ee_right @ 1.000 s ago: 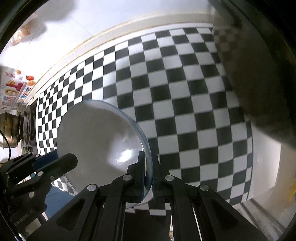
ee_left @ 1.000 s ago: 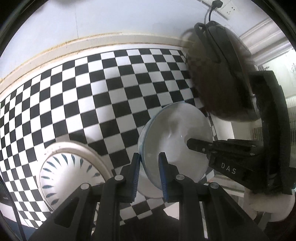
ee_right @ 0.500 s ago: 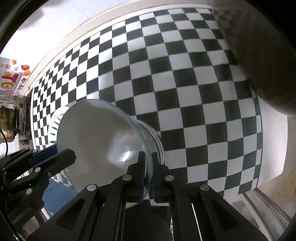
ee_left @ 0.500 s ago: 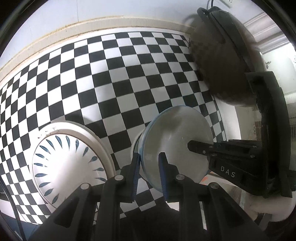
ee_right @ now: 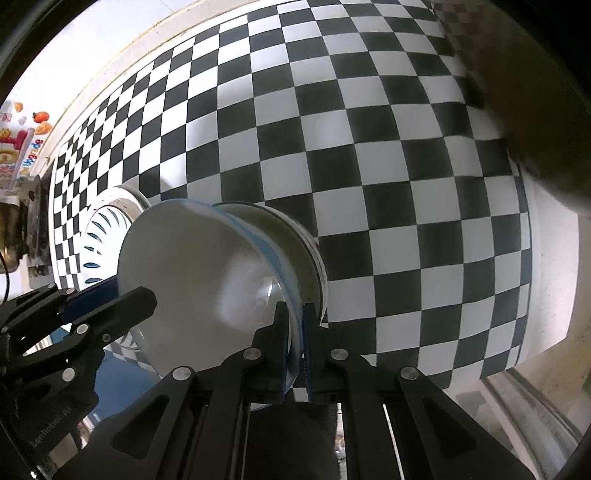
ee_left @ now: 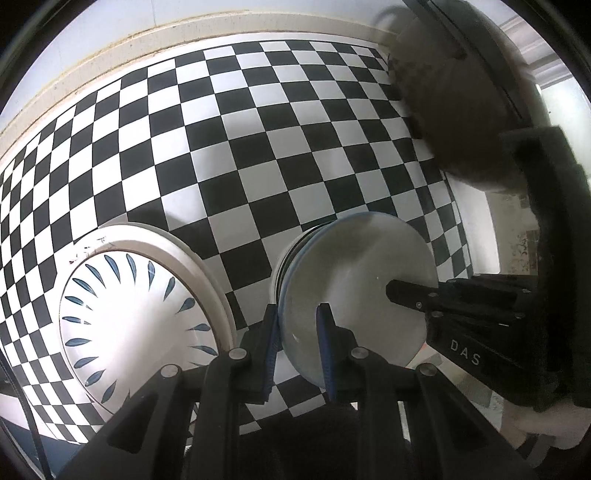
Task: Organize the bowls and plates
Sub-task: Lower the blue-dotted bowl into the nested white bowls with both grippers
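A pale bowl (ee_left: 354,295), smooth and glossy inside with a thin blue rim, is held tilted above the checkered table (ee_left: 258,147). Its rim is pinched at two places: the left gripper (ee_left: 298,332) is closed on the near edge, one blue-padded finger outside the wall and one inside, and the right gripper (ee_right: 294,336) is clamped tight on the opposite edge, its jaws almost together with only the thin wall between them. In the left wrist view the right gripper is seen reaching in from the right side, and in the right wrist view the left gripper (ee_right: 110,306) is seen coming in from the lower left.

Directly beneath the held bowl a second bowl (ee_right: 295,251) is seen, darker and greyish on its wall, standing on the table near its front edge; the upper bowl is partly lowered over it, though whether the two touch cannot be told.

Beside them, towards the table's left side, a white plate (ee_left: 140,317) with a ring of blue leaf-shaped strokes is lying flat, near the bowls but apart from them. At the far right corner of the table a large dark rounded pot (ee_left: 461,99) is seen, blurred. A light wall (ee_left: 110,33) is seen beyond the far edge.
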Action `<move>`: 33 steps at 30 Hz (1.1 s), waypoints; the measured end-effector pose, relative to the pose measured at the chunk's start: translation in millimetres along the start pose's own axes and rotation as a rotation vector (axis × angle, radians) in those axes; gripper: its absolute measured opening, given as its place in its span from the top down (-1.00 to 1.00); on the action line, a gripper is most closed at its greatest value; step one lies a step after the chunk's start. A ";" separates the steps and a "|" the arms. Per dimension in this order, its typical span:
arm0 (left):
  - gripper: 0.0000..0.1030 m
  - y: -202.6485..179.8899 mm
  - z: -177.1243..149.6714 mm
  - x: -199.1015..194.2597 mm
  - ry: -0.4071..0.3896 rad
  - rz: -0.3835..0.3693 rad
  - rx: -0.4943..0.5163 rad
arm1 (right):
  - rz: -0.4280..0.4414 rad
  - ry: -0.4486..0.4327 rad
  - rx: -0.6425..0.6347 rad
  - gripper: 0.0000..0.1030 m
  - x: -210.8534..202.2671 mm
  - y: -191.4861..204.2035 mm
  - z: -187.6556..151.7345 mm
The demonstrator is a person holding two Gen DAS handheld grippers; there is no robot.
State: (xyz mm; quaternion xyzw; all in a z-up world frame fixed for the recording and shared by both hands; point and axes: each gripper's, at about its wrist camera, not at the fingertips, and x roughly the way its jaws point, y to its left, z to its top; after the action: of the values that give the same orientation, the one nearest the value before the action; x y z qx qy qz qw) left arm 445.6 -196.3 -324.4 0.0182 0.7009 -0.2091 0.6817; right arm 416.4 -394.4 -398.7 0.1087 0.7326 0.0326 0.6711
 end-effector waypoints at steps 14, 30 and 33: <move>0.63 -3.6 1.8 13.2 0.025 0.060 -0.003 | -0.043 0.003 -0.017 0.76 -4.4 5.1 7.0; 0.63 -3.3 3.3 28.0 0.059 0.047 -0.015 | -0.020 0.012 0.005 0.69 -10.2 -5.5 2.3; 0.63 -6.6 3.6 29.5 0.056 0.064 -0.005 | -0.016 0.008 0.002 0.69 -11.7 -5.8 0.8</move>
State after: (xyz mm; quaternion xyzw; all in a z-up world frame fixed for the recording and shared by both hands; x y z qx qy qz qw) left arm 444.9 -211.1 -351.0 0.0448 0.7192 -0.1850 0.6682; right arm 417.5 -402.5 -388.5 0.1034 0.7364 0.0270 0.6681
